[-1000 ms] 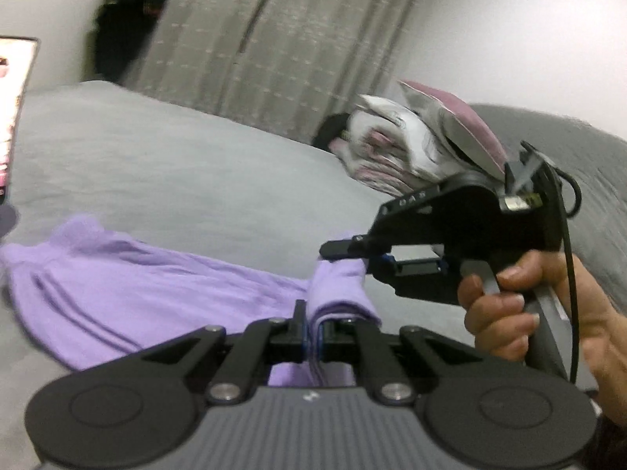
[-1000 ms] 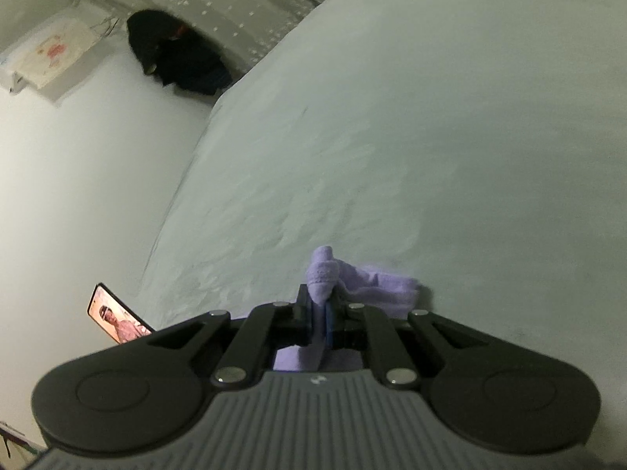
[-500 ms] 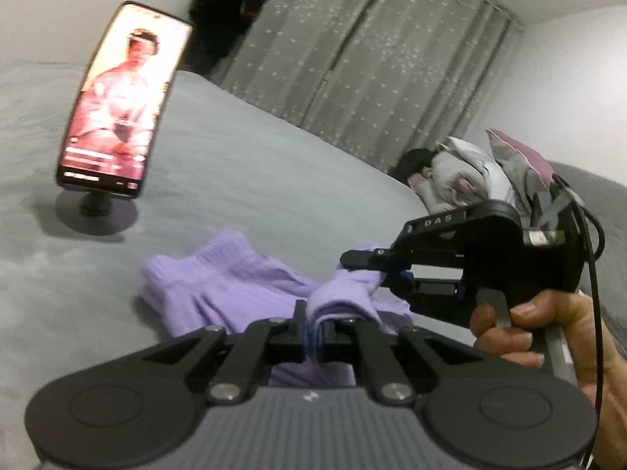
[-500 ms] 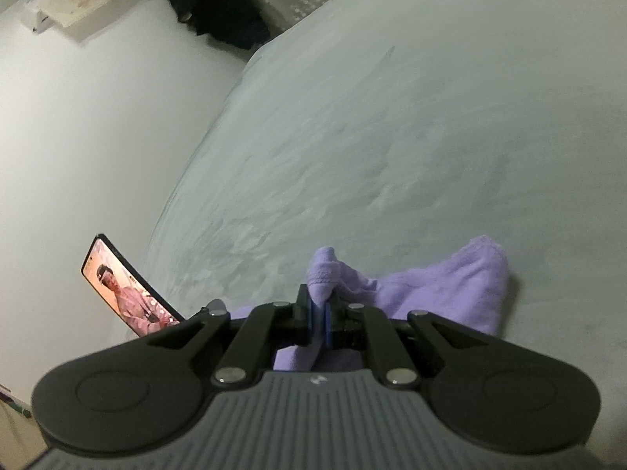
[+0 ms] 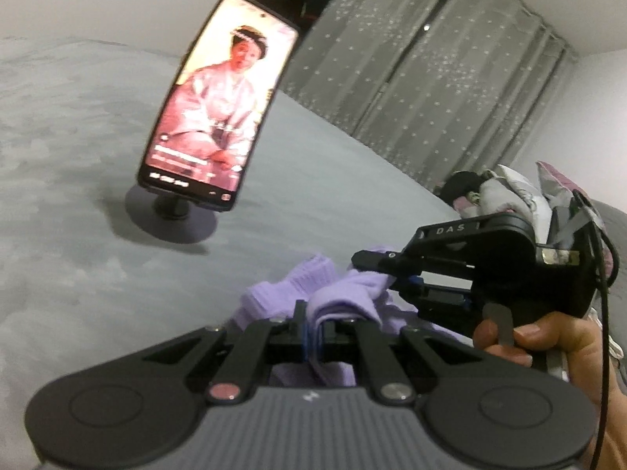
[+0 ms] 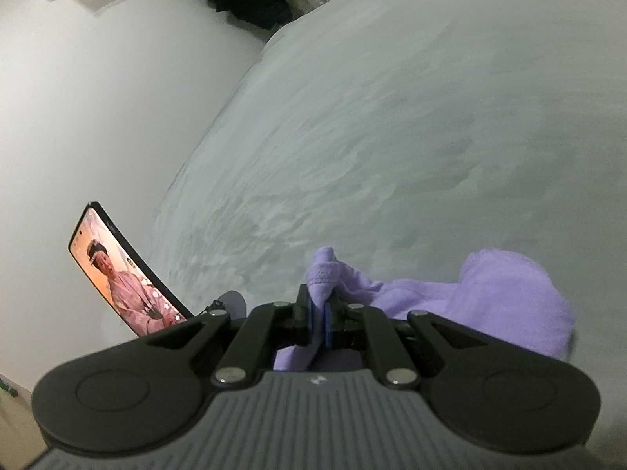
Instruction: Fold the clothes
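A lilac knitted garment (image 5: 341, 293) is bunched on the grey bed, doubled over on itself. My left gripper (image 5: 313, 333) is shut on a pinched fold of it near the bottom of the left wrist view. In that same view the right gripper (image 5: 376, 264) comes in from the right, held by a hand (image 5: 548, 337), and clamps another edge of the cloth. From the right wrist view, my right gripper (image 6: 319, 313) is shut on a lace-trimmed corner of the lilac garment (image 6: 490, 297), whose bulk lies to the right.
A phone (image 5: 219, 113) with a lit screen stands on a round stand (image 5: 172, 223) on the bed, just beyond the garment; the phone (image 6: 125, 274) is at the left of the right wrist view. A pile of clothes (image 5: 521, 192) lies near the curtains (image 5: 431, 74).
Both grippers have carried the held edges across the garment toward the phone side, folding the lilac cloth over itself; the spread part shrank into a bunch and the phone came closer.
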`<state>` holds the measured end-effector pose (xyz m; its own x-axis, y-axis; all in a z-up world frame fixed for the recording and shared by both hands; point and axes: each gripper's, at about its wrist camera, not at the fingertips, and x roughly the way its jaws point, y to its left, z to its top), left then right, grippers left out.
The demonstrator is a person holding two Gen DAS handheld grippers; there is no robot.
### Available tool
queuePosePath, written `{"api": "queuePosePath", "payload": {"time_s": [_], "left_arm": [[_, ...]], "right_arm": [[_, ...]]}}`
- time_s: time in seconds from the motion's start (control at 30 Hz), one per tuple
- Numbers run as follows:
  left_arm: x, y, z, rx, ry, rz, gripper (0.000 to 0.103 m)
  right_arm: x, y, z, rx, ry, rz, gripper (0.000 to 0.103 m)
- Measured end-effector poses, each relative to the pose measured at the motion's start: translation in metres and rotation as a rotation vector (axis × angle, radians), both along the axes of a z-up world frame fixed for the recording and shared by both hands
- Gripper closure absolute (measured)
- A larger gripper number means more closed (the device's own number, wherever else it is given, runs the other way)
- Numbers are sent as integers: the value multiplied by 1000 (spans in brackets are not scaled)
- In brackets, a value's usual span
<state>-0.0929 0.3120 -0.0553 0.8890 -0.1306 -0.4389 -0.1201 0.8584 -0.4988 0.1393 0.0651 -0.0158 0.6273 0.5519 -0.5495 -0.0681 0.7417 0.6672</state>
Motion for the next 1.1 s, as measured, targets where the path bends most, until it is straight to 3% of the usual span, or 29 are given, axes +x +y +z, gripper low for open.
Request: {"api": "queuePosePath", "payload": {"time_s": [0.23, 0.27, 0.3, 0.37, 0.5, 0.73, 0.93, 1.03, 1.1], "left_arm": [[-3, 15, 2, -11, 17, 94, 95], [-5, 17, 3, -1, 14, 113, 95], [-6, 18, 5, 13, 8, 134, 93], [-8, 21, 9, 38, -6, 163, 92], [-7, 23, 15, 63, -40, 163, 86], [10, 3, 18, 124, -73, 26, 81], [25, -19, 4, 206, -12, -2, 79], [31, -18, -2, 215, 22, 16, 79], [31, -17, -1, 215, 24, 22, 79]], "right_arm": [[2, 0, 6, 67, -19, 15, 86], [1, -4, 8, 72, -28, 8, 79], [-1, -8, 10, 72, -39, -1, 64], [-4, -16, 15, 68, -62, -28, 57], [-13, -28, 19, 34, -76, -57, 57], [-51, -20, 22, -198, -199, -64, 57], [-73, 7, 17, -373, -278, 8, 57], [-67, 7, 3, -482, -264, 17, 57], [-67, 3, -4, -513, -258, 11, 64]]}}
